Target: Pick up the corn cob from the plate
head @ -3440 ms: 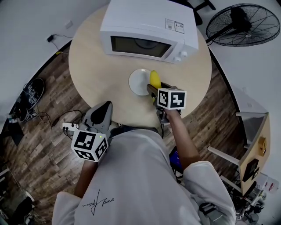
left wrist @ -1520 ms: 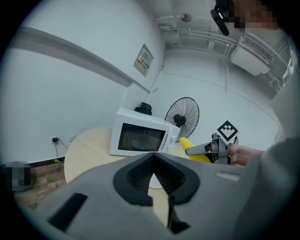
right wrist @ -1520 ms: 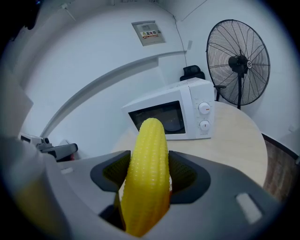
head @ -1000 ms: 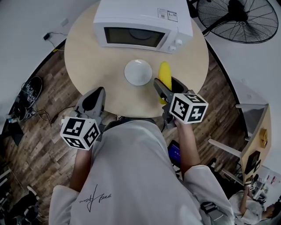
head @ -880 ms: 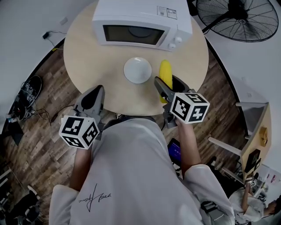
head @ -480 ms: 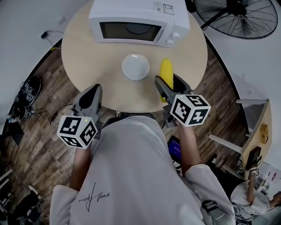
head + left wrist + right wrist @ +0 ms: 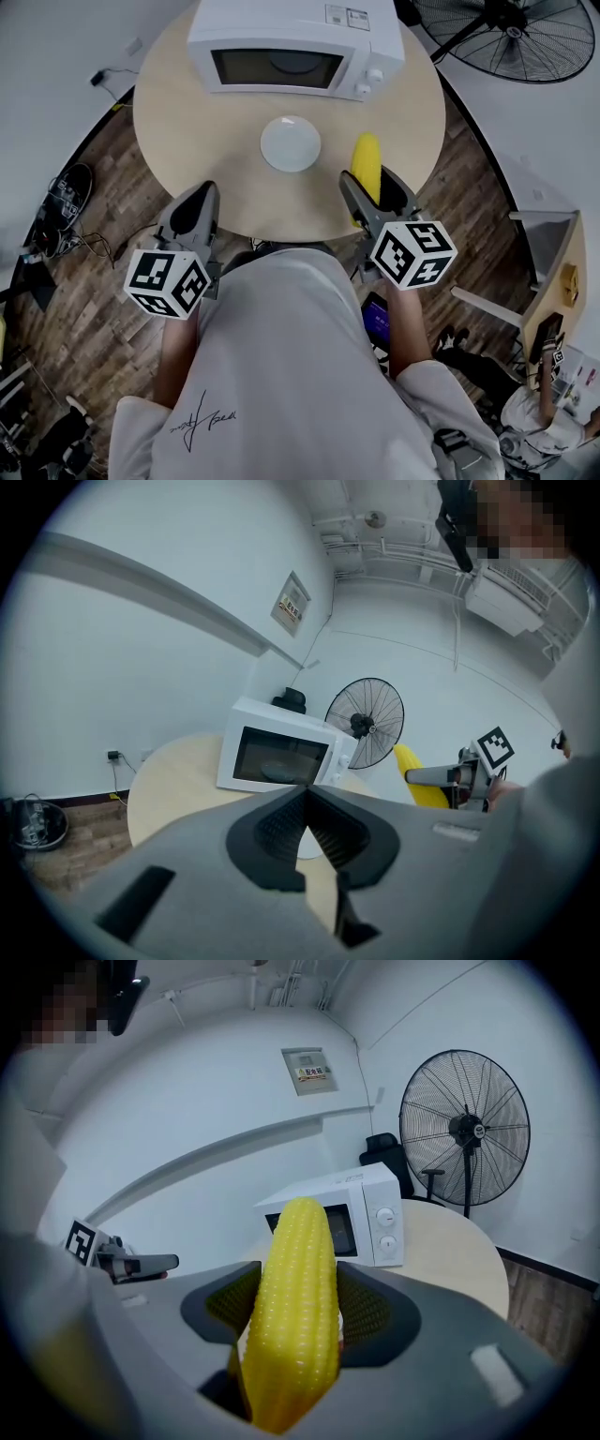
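Observation:
The yellow corn cob (image 7: 366,161) is clamped upright between the jaws of my right gripper (image 7: 372,190), held in the air to the right of the white plate (image 7: 291,143). The plate lies bare on the round table (image 7: 187,122). In the right gripper view the corn cob (image 7: 298,1241) fills the gap of the right gripper (image 7: 298,1305), its tip pointing up. My left gripper (image 7: 199,208) hovers at the table's near edge, left of the plate. In the left gripper view the left gripper (image 7: 305,825) is shut with nothing in it.
A white microwave (image 7: 281,47) with its door closed stands at the back of the table, just behind the plate. A black floor fan (image 7: 511,37) stands off the table at the back right. Wooden floor surrounds the table.
My right gripper has lifted the corn cob off the plate and carried it right and toward me. The plate is now bare. The left gripper has barely moved.

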`<state>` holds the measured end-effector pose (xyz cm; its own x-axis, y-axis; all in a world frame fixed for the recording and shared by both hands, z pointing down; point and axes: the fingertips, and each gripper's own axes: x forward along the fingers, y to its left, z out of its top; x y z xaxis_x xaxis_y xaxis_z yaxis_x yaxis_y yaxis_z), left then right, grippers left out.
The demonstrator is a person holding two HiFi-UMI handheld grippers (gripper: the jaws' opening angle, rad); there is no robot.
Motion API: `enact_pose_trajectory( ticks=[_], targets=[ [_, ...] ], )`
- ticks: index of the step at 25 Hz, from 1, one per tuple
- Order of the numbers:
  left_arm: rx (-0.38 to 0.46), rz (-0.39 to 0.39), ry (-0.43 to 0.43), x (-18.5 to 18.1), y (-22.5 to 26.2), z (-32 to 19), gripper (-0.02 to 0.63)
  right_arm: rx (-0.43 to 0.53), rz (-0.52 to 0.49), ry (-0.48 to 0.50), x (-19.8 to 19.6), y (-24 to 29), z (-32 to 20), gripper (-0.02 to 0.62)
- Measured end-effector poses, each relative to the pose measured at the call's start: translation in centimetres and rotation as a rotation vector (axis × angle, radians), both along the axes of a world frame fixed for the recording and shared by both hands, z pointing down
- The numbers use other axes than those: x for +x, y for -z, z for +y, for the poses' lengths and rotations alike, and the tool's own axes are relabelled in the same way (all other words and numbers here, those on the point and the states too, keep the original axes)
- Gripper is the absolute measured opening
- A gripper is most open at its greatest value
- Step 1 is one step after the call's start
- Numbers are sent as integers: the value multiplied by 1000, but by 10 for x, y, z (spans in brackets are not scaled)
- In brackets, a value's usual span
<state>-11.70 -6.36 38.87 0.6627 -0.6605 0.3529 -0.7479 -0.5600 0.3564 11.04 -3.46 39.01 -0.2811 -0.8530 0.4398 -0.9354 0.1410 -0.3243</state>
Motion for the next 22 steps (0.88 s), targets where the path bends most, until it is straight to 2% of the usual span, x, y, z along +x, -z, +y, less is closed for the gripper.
enact_pose_trajectory(
  ticks=[4, 17, 22],
  targets=[
    [4, 23, 37, -6, 2, -3, -8, -3, 0, 5, -1, -1, 2, 267],
    [-28, 26, 15, -8, -7, -7, -9, -26, 8, 23, -1, -5, -6, 267],
    [-34, 26, 9, -10, -9, -10, -9, -12, -21, 51, -10, -3, -9, 267]
  ],
)
